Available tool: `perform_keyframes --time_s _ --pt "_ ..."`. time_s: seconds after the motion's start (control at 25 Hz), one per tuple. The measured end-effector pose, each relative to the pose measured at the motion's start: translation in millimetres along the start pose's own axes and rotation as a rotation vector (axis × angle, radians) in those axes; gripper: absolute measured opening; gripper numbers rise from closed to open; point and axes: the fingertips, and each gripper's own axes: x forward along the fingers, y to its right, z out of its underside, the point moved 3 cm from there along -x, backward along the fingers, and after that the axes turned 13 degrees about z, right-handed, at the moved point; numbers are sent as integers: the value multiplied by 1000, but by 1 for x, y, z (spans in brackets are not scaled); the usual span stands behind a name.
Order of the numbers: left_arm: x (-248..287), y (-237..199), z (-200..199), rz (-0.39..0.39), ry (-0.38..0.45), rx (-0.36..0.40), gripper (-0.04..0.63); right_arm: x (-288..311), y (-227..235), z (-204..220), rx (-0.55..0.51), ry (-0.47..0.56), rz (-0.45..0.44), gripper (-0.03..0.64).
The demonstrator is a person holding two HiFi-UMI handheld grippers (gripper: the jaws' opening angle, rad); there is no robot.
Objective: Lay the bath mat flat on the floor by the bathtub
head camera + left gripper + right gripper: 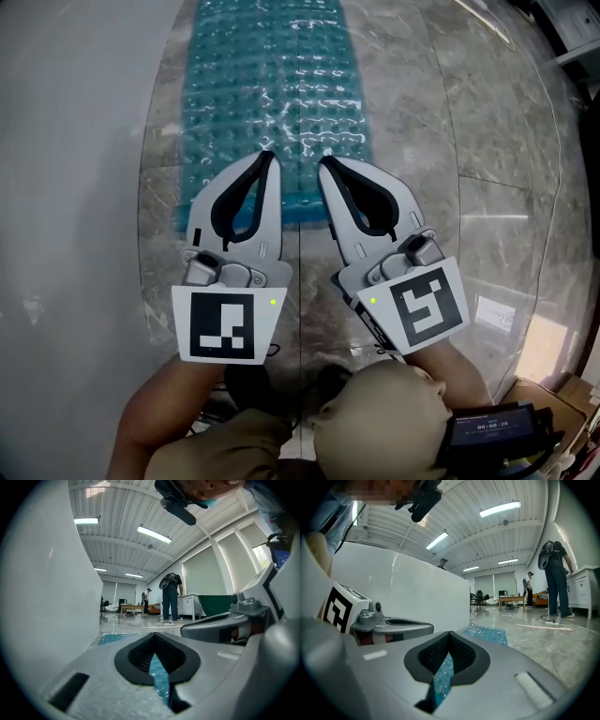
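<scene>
You look to be at the last step: the mat [272,84] lies spread out on the floor [450,141] just beside the tub [66,141], running lengthwise away from you along the tub's base. Its near edge passes under both grippers. The left gripper [267,157] and right gripper [325,164] hang low over that near end, side by side, each with its jaws drawn together at the tips. Each gripper view shows only a sliver of teal through the slot behind the tips, and nothing appears pinched between them. Whether the tips touch the mat, you cannot tell from here. The next move probably calls for little: check the near corners and the tub-side edge, press down anything that rides up, then lift both grippers straight off so nothing drags. The mat is teal and translucent, covered in small glossy bumps that catch the light. It shows no fold or curl in the part you can see.
</scene>
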Motion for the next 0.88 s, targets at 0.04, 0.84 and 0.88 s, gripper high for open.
perform_keyframes --time_s 0.04,0.84,0.88 --pt "0 -1 0 -1 1 -1 8 0 0 0 2 -2 -3 6" --pt "-3 -2 2 0 -4 -19 8 4 -6 -6 -16 23 -1 6" --pt "-4 -3 2 0 -4 -18 8 4 -7 -6 -17 22 -3 6"
